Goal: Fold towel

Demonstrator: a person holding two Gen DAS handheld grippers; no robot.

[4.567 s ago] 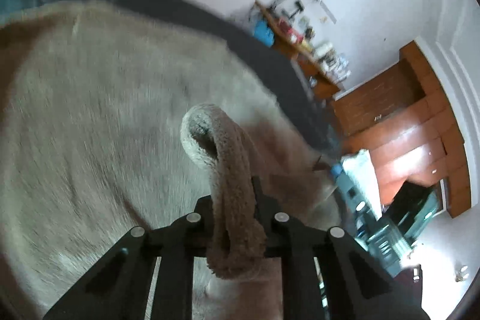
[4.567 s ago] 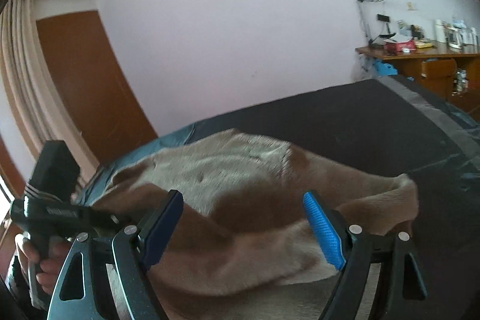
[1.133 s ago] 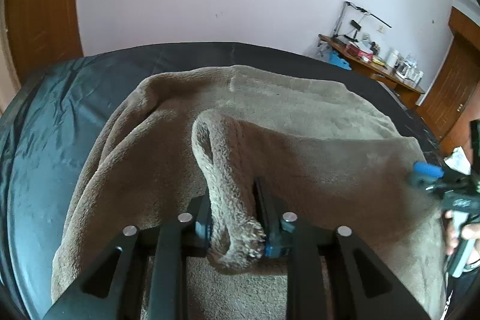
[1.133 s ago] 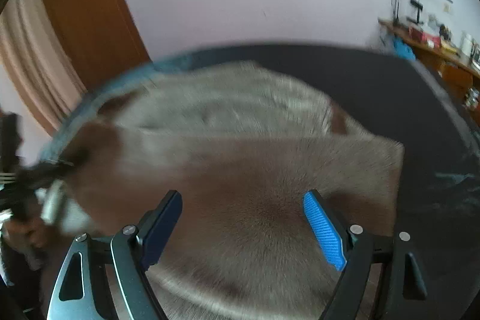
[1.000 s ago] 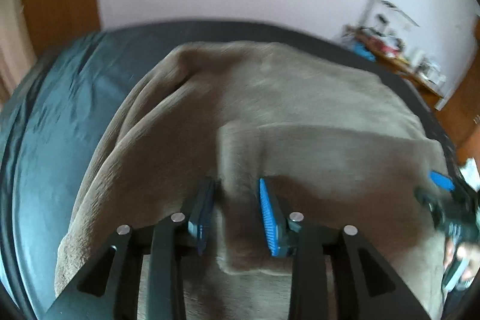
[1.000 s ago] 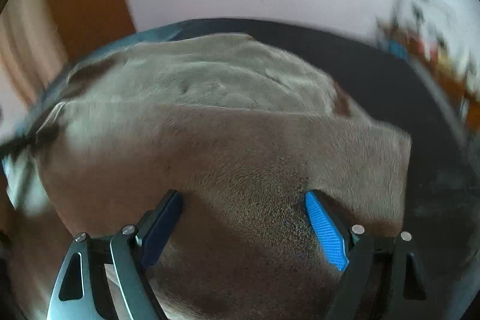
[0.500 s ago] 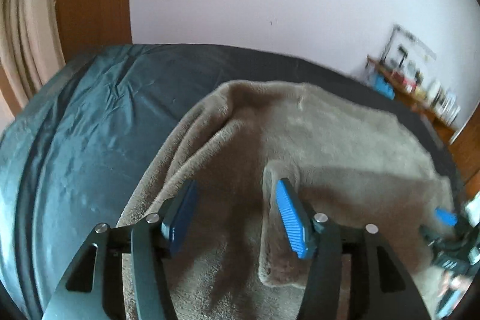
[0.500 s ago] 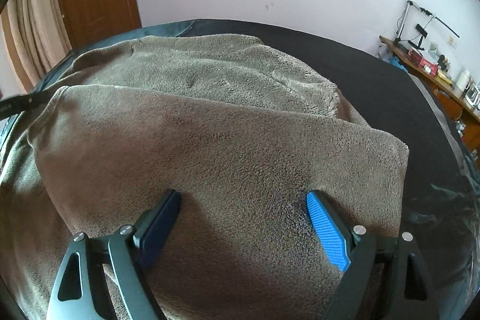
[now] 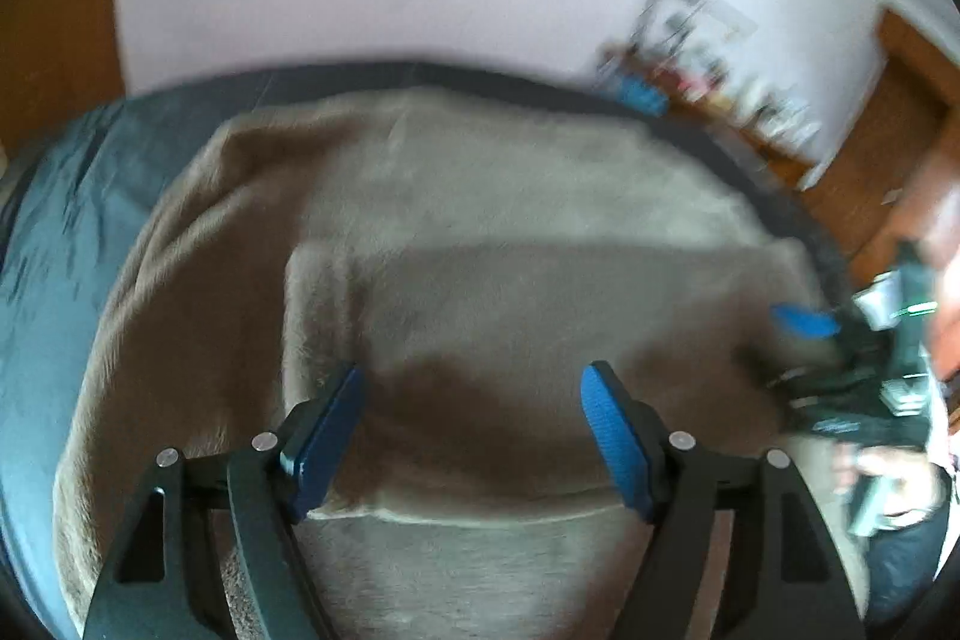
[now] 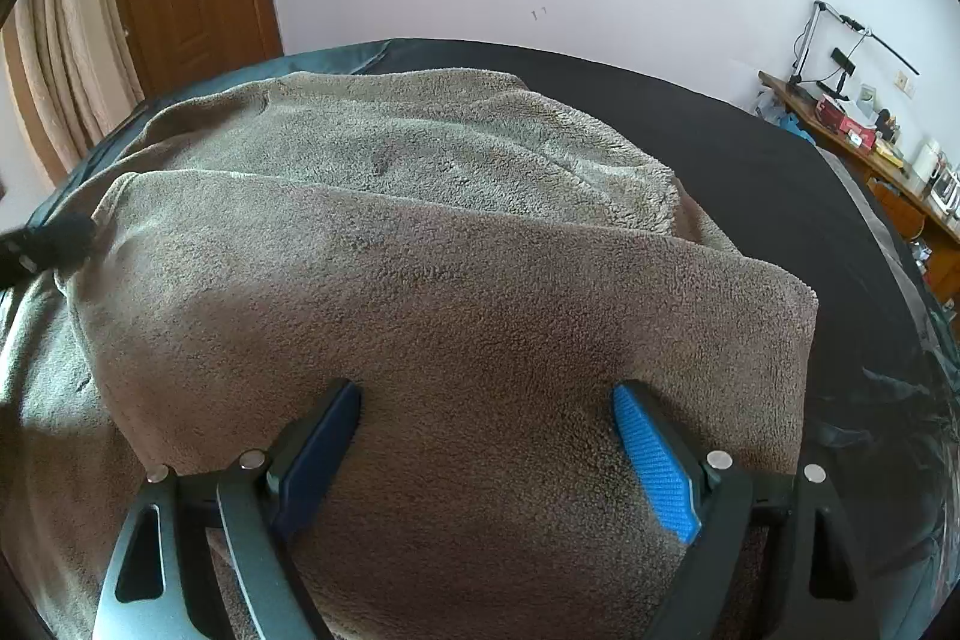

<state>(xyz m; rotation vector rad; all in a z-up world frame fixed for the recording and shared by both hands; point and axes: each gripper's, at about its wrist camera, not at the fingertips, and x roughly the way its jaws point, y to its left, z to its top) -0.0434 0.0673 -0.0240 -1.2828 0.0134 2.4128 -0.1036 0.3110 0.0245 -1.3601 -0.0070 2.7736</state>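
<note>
Now the left gripper [image 9: 474, 403] has released the towel [image 9: 480, 196].

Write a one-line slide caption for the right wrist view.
Open right gripper over a brown towel folded on a dark bed.

Left tongs [image 9: 471, 421] opening over folded towel [image 9: 540, 316]; nothing gripped

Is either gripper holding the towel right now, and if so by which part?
Neither. The left gripper has jaws opening, the right gripper is open, and the folded towel lies beneath both, ungripped.
</note>
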